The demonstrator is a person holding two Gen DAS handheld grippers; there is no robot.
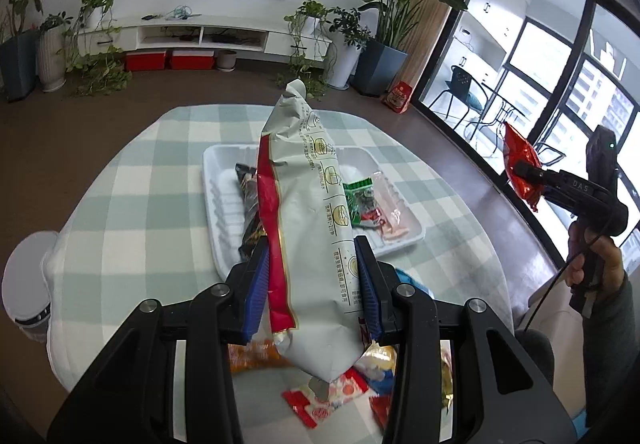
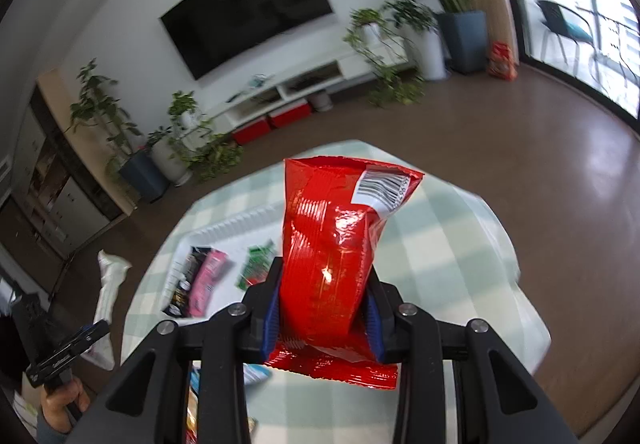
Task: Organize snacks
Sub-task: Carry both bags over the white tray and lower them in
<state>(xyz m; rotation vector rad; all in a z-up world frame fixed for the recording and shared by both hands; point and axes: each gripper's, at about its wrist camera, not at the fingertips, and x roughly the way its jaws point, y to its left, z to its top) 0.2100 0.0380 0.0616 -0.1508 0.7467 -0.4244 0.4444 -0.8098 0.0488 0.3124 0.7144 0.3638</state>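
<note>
The left gripper (image 1: pixel 316 284) is clamping a tall white-and-red snack bag (image 1: pixel 308 203) above the white tray (image 1: pixel 216 171) on the checked tablecloth (image 1: pixel 120 183), while the right gripper (image 2: pixel 322 316) is pinching a shiny red packet (image 2: pixel 332 244) in the air.

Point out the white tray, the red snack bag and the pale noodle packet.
white tray (image 1: pixel 224 199): left wrist view, bare ribbed floor near its left wall.
red snack bag (image 2: pixel 324 244): right wrist view, middle of its glossy face.
pale noodle packet (image 1: pixel 312 228): left wrist view, middle of its printed side.
</note>
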